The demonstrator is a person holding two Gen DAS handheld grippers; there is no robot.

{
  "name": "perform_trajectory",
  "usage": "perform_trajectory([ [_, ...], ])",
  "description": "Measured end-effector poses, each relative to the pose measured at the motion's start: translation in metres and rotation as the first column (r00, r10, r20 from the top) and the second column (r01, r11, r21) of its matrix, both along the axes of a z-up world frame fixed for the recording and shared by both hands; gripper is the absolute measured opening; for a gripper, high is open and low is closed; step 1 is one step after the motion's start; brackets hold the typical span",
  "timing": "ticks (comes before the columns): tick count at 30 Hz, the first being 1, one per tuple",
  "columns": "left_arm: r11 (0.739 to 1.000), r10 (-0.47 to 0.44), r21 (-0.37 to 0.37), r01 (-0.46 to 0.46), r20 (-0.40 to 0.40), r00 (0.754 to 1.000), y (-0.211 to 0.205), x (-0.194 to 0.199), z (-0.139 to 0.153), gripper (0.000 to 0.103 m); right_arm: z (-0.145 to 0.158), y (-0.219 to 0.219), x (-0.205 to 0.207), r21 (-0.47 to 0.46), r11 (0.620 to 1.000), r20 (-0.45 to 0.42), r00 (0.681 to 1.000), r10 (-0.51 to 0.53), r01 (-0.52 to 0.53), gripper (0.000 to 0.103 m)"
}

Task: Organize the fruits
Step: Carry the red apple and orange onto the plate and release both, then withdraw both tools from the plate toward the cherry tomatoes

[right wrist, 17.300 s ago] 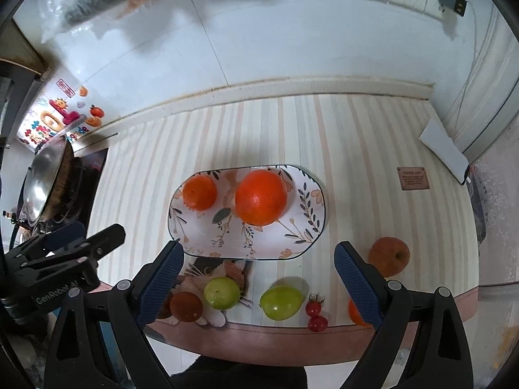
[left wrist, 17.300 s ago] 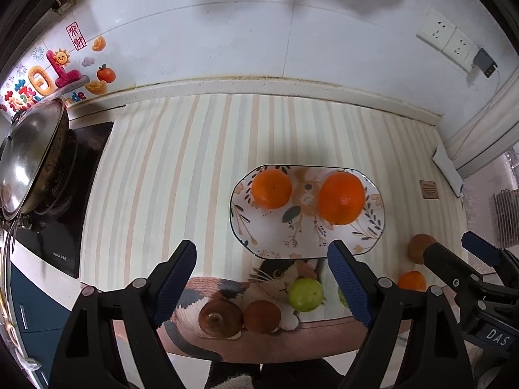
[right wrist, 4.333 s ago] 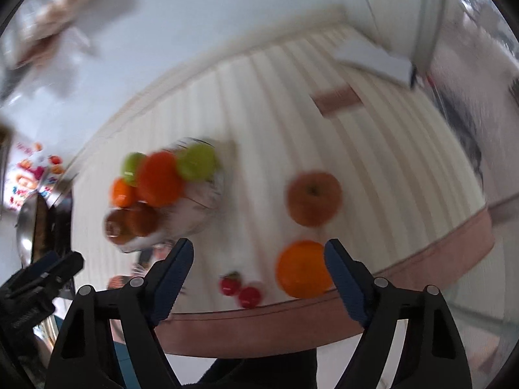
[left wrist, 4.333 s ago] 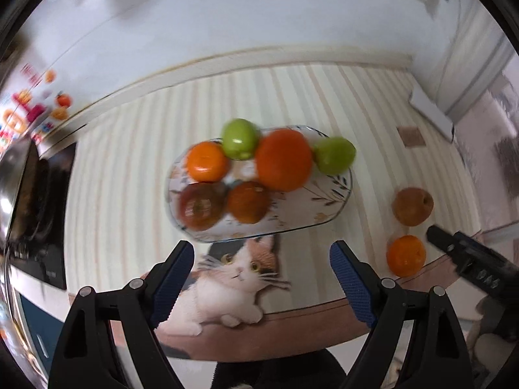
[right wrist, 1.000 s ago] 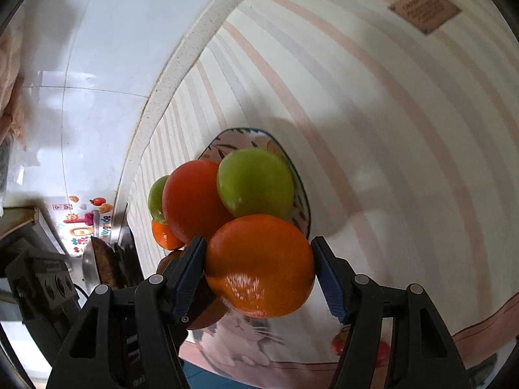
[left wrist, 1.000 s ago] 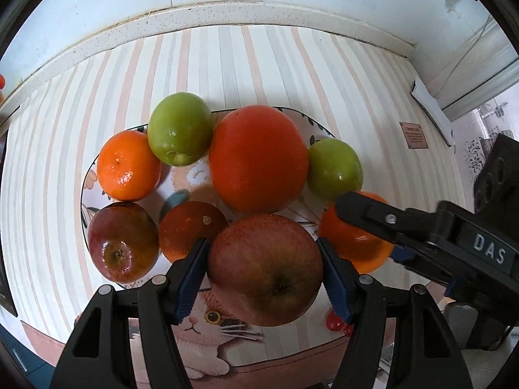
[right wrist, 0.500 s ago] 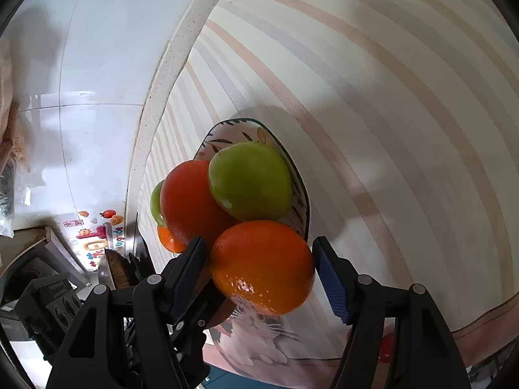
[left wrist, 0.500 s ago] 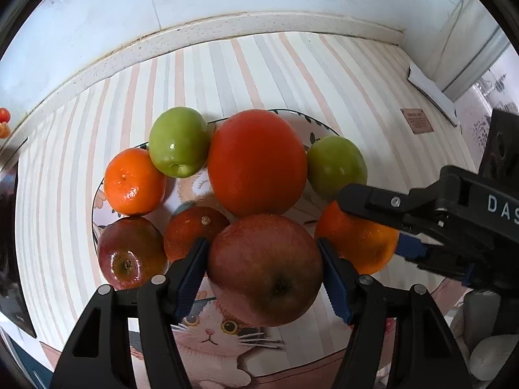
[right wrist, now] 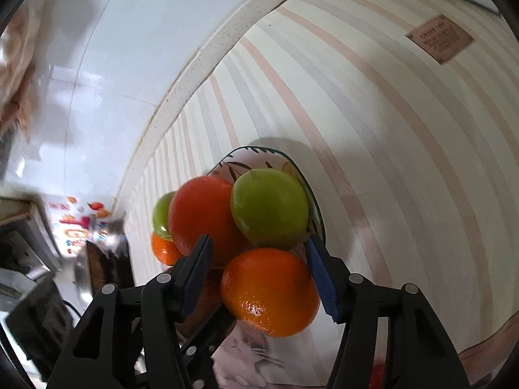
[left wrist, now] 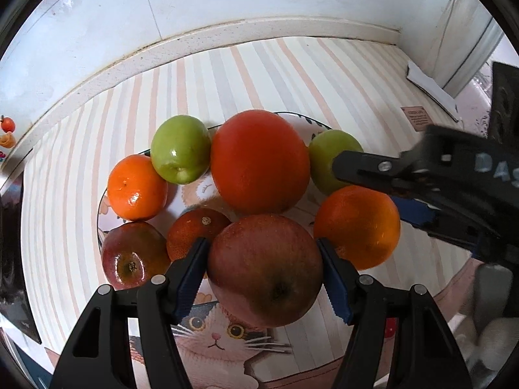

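Note:
The floral plate (left wrist: 101, 207) carries two green apples (left wrist: 180, 153), a big orange (left wrist: 259, 162), a mandarin (left wrist: 136, 188), a dark orange (left wrist: 191, 230) and a red apple (left wrist: 129, 256). My left gripper (left wrist: 261, 243) is shut on a large reddish apple (left wrist: 264, 269) just over the plate's near edge. An orange (right wrist: 271, 291) lies between the jaws of my right gripper (right wrist: 258, 241), which are closing. The right pad touches it, the left pad (right wrist: 199, 259) stands clear. This orange (left wrist: 356, 227) sits at the plate's right end beside the held apple.
A striped mat with a cat picture (left wrist: 214, 330) covers the counter. Cherry tomatoes (left wrist: 389, 327) lie near its front edge. A black stove (left wrist: 13, 259) is at the left, a white cloth (left wrist: 428, 81) and a brown tag (left wrist: 418, 118) far right, the wall behind.
The orange sat tight between both right pads; now a gap shows at the left pad. The left gripper keeps the apple in nearly the same spot, slightly tilted.

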State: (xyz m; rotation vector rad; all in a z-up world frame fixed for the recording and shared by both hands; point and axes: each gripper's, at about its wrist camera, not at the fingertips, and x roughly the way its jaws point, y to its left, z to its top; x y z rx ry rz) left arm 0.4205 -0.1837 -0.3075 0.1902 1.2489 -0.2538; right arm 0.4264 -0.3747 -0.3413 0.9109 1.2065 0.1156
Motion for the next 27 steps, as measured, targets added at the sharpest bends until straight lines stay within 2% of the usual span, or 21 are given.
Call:
perform_trajectory([
  [9,0.999,0.029,0.024,-0.029,0.016,0.999,-0.005,0.006,-0.002,0.065,0.010,-0.008,-0.034,0.032,0.999,0.010,0.999,0.031,-0.031,0.066],
  [11,0.999,0.027,0.028,-0.028,0.014,1.000,-0.006,0.008,-0.003,0.065,0.005,-0.005,-0.041,0.044,0.998,0.010,0.999,0.041,-0.041,0.065],
  [13,0.999,0.024,0.028,-0.024,0.016,1.000,-0.006,0.008,-0.002,0.065,0.000,-0.008,-0.043,0.059,0.998,0.018,1.000,0.013,-0.014,0.057],
  [15,0.999,0.027,0.020,-0.027,0.001,1.000,-0.004,0.010,0.000,0.065,-0.003,-0.010,-0.044,0.082,0.997,0.020,1.000,-0.015,0.013,0.057],
  [17,0.999,0.039,0.005,-0.039,-0.017,0.999,0.000,0.010,0.002,0.065,-0.002,-0.009,-0.042,0.078,0.997,0.024,1.000,-0.016,0.014,0.057],
  [22,0.983,0.125,-0.120,-0.135,-0.089,0.988,0.022,0.012,0.008,0.065,0.004,-0.005,-0.037,0.075,0.997,0.058,0.998,-0.002,-0.002,0.053],
  [27,0.974,0.153,-0.152,-0.168,-0.105,0.983,0.031,0.012,0.017,0.069,0.010,0.001,-0.032,0.050,0.998,0.061,0.998,0.026,-0.029,0.054],
])
